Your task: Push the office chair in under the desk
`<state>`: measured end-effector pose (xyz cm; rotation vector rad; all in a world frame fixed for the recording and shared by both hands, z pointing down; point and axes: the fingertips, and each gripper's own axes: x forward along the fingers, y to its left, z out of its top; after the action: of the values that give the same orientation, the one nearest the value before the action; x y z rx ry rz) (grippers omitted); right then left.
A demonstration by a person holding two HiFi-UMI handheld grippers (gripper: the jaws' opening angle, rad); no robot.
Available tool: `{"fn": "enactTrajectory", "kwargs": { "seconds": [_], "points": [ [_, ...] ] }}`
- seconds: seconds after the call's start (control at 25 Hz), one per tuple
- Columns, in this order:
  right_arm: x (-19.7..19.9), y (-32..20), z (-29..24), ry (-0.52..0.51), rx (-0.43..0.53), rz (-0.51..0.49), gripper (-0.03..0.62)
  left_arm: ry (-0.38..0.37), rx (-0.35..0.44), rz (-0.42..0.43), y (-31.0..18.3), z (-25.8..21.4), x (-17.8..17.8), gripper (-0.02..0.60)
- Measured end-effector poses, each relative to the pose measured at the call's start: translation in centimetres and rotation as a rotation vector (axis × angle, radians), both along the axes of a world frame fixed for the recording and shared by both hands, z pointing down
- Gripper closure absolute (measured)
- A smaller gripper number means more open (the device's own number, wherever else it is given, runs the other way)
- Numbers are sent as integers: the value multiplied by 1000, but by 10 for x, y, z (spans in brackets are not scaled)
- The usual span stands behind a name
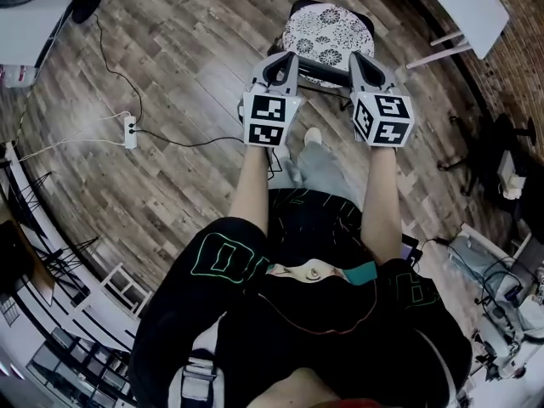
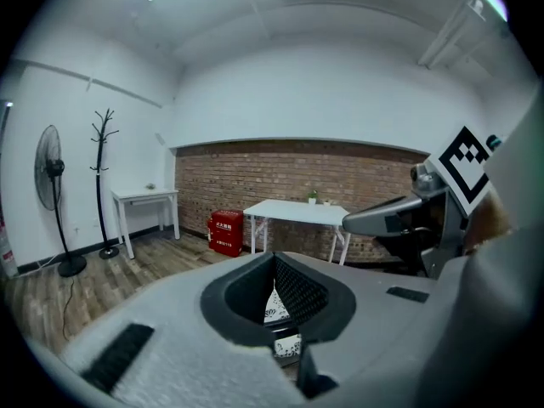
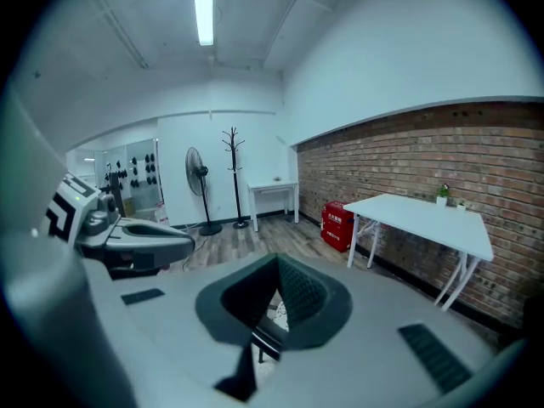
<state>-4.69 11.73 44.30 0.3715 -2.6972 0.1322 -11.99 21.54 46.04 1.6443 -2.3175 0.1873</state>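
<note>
The office chair [image 1: 327, 31] has a black-and-white patterned seat and a black back rail [image 1: 323, 75]; it stands just ahead of me in the head view. Both grippers reach the rail from my side. My left gripper [image 1: 286, 59] is shut at the rail's left end, and my right gripper [image 1: 362, 59] is shut at its right end. Nothing is clamped between either pair of jaws. Through the gap behind the closed left gripper [image 2: 274, 260] the patterned seat [image 2: 272, 308] shows. The right gripper [image 3: 276, 262] shows the rail [image 3: 268, 342] the same way. The white desk [image 1: 463, 2] stands beyond the chair, at the far right.
A power strip [image 1: 130, 131] with cables lies on the wood floor to the left. A standing fan [image 2: 51, 172], a coat rack [image 2: 104, 134], a small white table [image 2: 144, 195] and a red box [image 2: 225, 232] line the walls. Equipment and cables [image 1: 510, 168] crowd the right.
</note>
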Motion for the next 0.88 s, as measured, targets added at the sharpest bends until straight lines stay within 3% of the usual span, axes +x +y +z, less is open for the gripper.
{"fn": "enactTrajectory", "kwargs": {
  "seconds": [0.08,0.16,0.44,0.6,0.76,0.88],
  "points": [
    [6,-2,14,43,6,-21,588,-19,-60,58,-5,18,6,566],
    [10,-5,27,80,7,-45,557,-29,-125,128,-11,40,15,492],
    [28,-5,70,215,15,-111,519,-64,-310,307,-21,101,41,439],
    [37,-9,94,296,27,-176,474,-152,-403,402,-37,121,47,407],
    [41,-8,120,398,42,-271,389,-224,-497,512,-52,140,55,376],
    [45,-9,138,479,79,-315,372,-269,-573,596,-55,155,62,336]
  ]
}}
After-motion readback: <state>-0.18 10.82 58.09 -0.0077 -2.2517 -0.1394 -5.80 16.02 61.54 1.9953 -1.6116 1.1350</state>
